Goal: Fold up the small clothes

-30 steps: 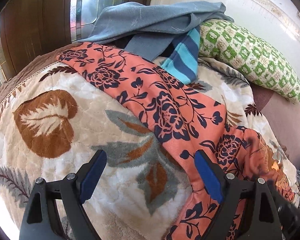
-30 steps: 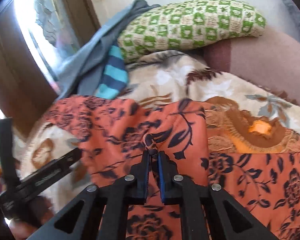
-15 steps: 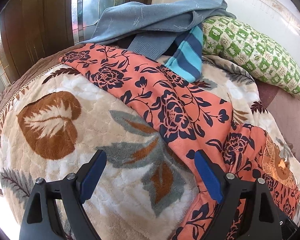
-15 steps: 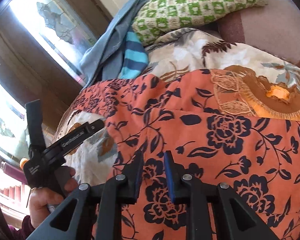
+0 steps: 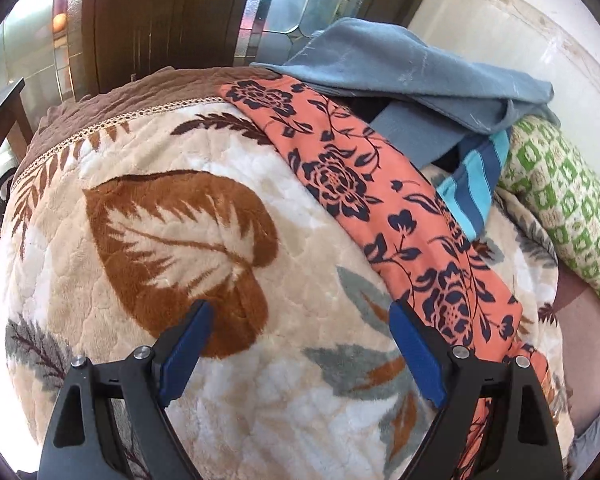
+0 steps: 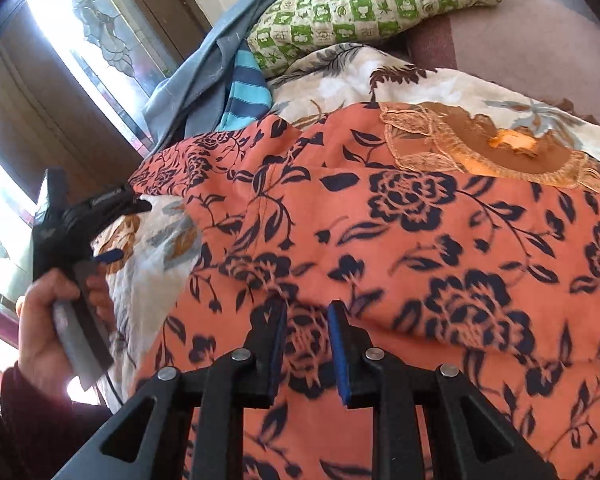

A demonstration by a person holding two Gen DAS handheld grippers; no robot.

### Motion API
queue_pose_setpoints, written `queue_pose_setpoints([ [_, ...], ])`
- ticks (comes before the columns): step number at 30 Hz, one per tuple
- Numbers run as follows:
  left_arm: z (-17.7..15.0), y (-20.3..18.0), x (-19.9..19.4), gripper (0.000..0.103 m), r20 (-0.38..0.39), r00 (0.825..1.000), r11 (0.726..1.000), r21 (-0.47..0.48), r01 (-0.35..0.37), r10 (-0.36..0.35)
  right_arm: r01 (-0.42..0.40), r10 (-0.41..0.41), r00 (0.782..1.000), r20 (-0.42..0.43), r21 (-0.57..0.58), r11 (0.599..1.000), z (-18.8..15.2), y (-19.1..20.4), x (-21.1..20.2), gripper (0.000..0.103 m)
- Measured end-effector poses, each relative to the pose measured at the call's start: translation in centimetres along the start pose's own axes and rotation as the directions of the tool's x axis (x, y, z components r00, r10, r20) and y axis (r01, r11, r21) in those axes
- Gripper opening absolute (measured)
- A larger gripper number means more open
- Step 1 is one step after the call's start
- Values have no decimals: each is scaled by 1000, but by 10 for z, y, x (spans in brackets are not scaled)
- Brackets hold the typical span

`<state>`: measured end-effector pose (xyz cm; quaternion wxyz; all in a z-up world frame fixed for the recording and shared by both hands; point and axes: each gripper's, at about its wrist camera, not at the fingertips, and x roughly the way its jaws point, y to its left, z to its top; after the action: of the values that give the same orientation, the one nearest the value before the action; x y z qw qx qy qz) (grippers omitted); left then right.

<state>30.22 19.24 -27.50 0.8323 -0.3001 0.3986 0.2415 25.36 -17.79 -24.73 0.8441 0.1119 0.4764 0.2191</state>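
My left gripper (image 5: 300,344) stands wide open over the blanket (image 5: 172,240), nothing between its pads, the right pad just beside the near-left edge of the dress (image 5: 340,176); the dress, orange with dark flowers, runs as a long strip from far left to near right across the blanket; at its far end a grey garment (image 5: 380,68) overlaps it, with a striped cloth (image 5: 476,176) and a green pillow (image 5: 560,200) to the right; my right gripper (image 6: 307,312) is slightly parted, pads over the dress body, fabric showing in the gap but not pinched, so I hold nothing; in the right view my left hand (image 6: 48,320) grips its handle at far left.
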Motion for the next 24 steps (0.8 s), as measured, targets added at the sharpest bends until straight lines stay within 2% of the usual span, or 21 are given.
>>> queue_pose_setpoints([
  [4,16,21,-4,90,45,998,998,-44,34,-32,-49,49,999,5,44,998,-52,-29,-29,24],
  [7,35,38,0,90,28,993,987,-110,119,-116,-91,95,995,-26,130,987,-55,-44,-19,24],
  [9,53,47,8,90,-36,978,968,-155,197,-205,-111,118,992,-37,154,982,-50,-44,-7,24],
  [12,84,55,10,90,-40,950,936,-190,296,-309,-78,84,996,-41,132,988,-46,-37,1,25],
  [13,94,56,13,90,-49,945,929,-202,309,-324,-69,74,996,-44,117,991,-46,-34,2,25],
  [15,113,57,25,90,-90,929,913,-238,331,-360,-64,69,997,-45,109,992,-45,-33,4,25],
  [18,131,56,49,90,-163,916,904,-294,310,-367,-90,98,994,-44,166,982,-44,-41,7,25],
  [21,135,53,80,90,-250,886,892,-341,296,-390,-119,131,990,-44,207,971,-42,-47,11,25],
  [23,135,54,91,88,-249,889,887,-367,280,-383,-134,148,988,-44,229,964,-41,-50,11,25],
  [24,137,52,94,88,-229,893,886,-358,294,-389,-139,153,987,-44,235,962,-40,-51,12,25],
])
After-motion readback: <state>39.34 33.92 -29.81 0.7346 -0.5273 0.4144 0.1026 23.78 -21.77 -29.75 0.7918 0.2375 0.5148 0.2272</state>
